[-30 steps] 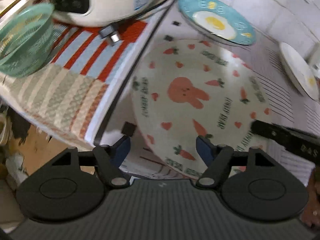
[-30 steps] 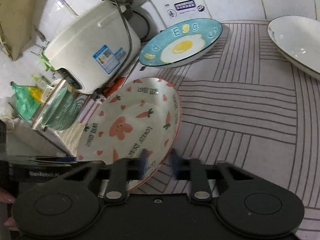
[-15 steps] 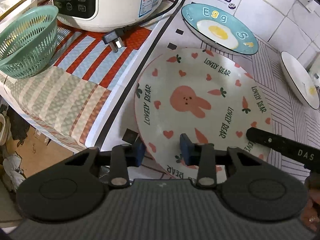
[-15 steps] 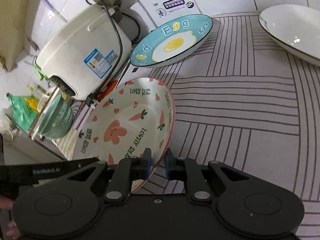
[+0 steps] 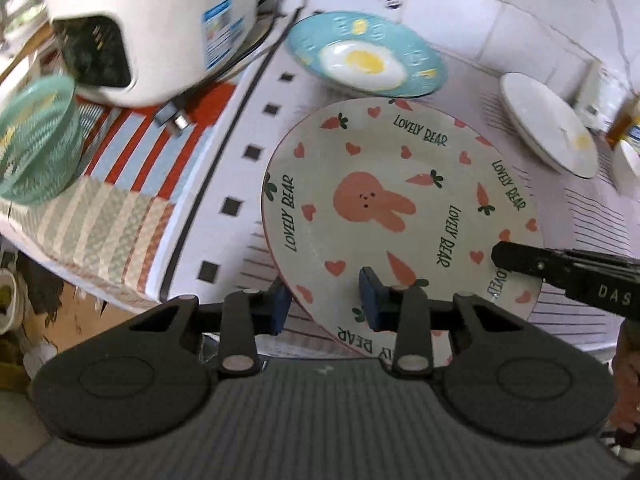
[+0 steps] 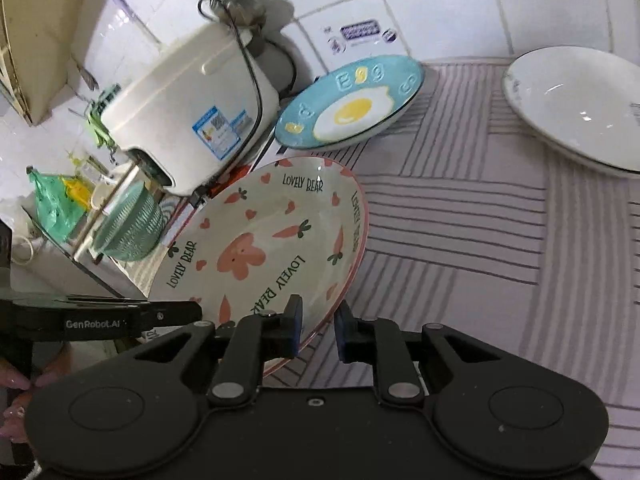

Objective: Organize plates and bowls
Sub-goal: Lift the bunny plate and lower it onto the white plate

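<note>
between the blue pads of the left gripper (image 5: pixel 323 304) sits the near rim of the carrot-and-rabbit plate (image 5: pixel 376 204), pinched from both faces; its jaws have just been closing onto that rim. the right gripper (image 6: pixel 316 330), nearly pressed together, nips the same plate (image 6: pixel 264 248) at another edge, one pad above the rim and one below. the plate hangs tilted between the two, its far edge pointing away from both grippers and seemingly clear of the striped mat (image 6: pixel 460 240). beyond it, ahead of the fingers, lies the blue egg plate (image 5: pixel 366 56), and further to the right the white plate (image 6: pixel 580 108). left of the left gripper stand the rice cooker (image 5: pixel 160 28) and the green basket (image 5: pixel 36 140). the step looks like a two-handed lift for stacking. next comes carrying it level, both hands moving together, towards another plate.
</note>
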A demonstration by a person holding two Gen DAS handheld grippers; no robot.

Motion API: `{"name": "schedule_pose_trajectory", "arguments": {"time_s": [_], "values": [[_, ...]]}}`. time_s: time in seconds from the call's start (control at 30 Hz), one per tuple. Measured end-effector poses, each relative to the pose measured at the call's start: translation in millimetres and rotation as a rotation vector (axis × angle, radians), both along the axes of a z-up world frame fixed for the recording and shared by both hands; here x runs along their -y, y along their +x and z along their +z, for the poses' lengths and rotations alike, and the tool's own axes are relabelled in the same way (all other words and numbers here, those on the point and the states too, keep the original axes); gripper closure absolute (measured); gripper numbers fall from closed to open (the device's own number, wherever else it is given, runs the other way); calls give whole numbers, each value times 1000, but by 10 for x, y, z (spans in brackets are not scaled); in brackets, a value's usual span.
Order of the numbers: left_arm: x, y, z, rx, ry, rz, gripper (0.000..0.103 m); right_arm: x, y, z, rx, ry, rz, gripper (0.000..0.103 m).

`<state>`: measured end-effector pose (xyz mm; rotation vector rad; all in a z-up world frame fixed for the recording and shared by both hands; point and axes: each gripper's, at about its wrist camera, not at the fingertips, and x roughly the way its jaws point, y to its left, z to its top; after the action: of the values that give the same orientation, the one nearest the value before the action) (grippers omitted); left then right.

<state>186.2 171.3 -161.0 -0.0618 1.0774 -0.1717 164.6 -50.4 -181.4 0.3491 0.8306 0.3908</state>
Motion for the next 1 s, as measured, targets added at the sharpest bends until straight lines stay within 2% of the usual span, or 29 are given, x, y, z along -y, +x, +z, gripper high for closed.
{"name": "schedule_pose_trajectory", "arguments": {"time_s": [0.43,0.57,0.8,1.0], "values": [[734,-86,501,14,-6,-126,68,687,-479,482,80,-11,-66,81],[996,-66,632,53,21,-181,68,896,-559,582,95,-10,-100,81],[1338,178,724,50,-13,-216,68,1269,-567,715,132,16,-155,79],[1673,430,732,70,-1,-238,68,1533,-462,750,150,21,-181,77]]}}
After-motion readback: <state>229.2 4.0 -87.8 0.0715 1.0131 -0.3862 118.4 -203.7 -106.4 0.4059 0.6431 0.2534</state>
